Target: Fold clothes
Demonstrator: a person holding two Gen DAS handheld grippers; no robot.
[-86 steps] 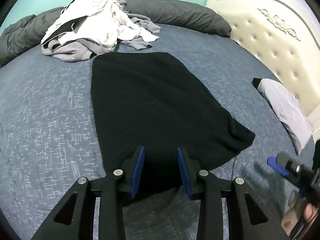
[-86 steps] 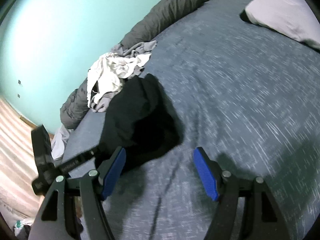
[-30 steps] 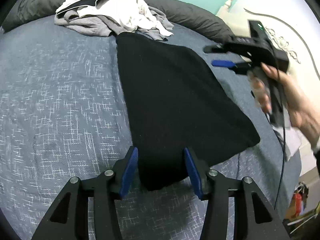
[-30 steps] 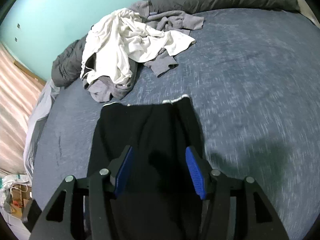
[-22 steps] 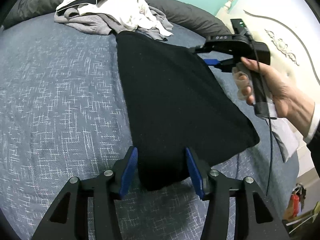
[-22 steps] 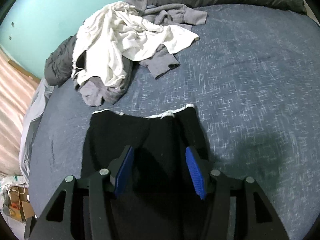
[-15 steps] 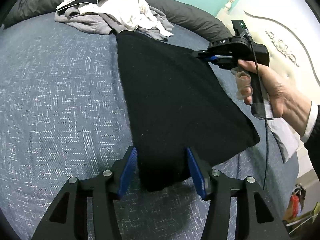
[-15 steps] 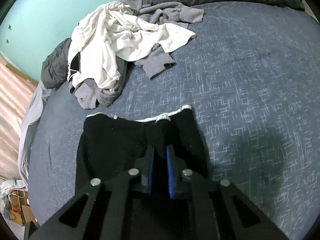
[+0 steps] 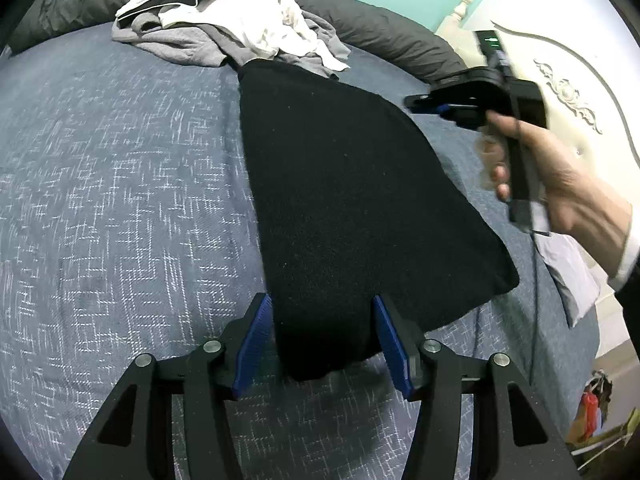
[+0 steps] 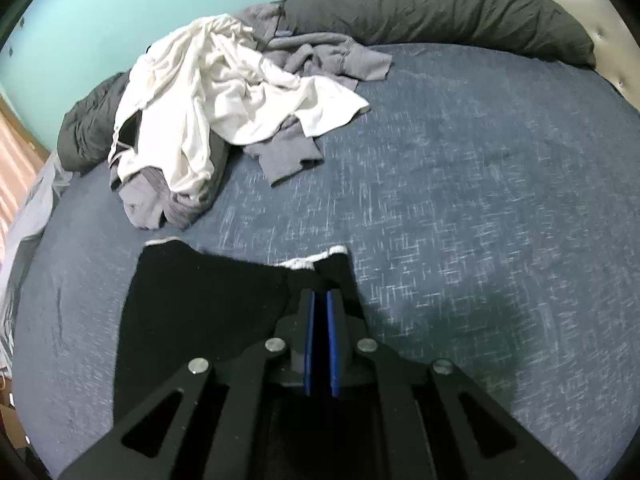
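Note:
A black garment [image 9: 340,184] lies flat on the blue-grey bed sheet [image 9: 120,200]. My left gripper [image 9: 322,336] stands open astride the garment's near corner, and the blue pads do not squeeze the cloth. A hand [image 9: 560,184] holds my right gripper [image 9: 416,106] at the garment's far right edge. In the right wrist view the right gripper [image 10: 320,300] has its jaws closing, pads almost together, pinching the black garment [image 10: 200,300] near its white-trimmed hem.
A heap of white and grey clothes [image 9: 224,12] [image 10: 208,92] lies just beyond the garment. A dark rolled duvet [image 10: 440,8] lines the far side. A cream headboard [image 9: 568,92] and a pale pillow [image 9: 572,272] are at the right. Bare sheet [image 10: 460,200] spreads right of the garment.
The right gripper's jaws went from wide apart to nearly together on the garment's edge, and it edged toward the hem. The left gripper stayed where it was, still open.

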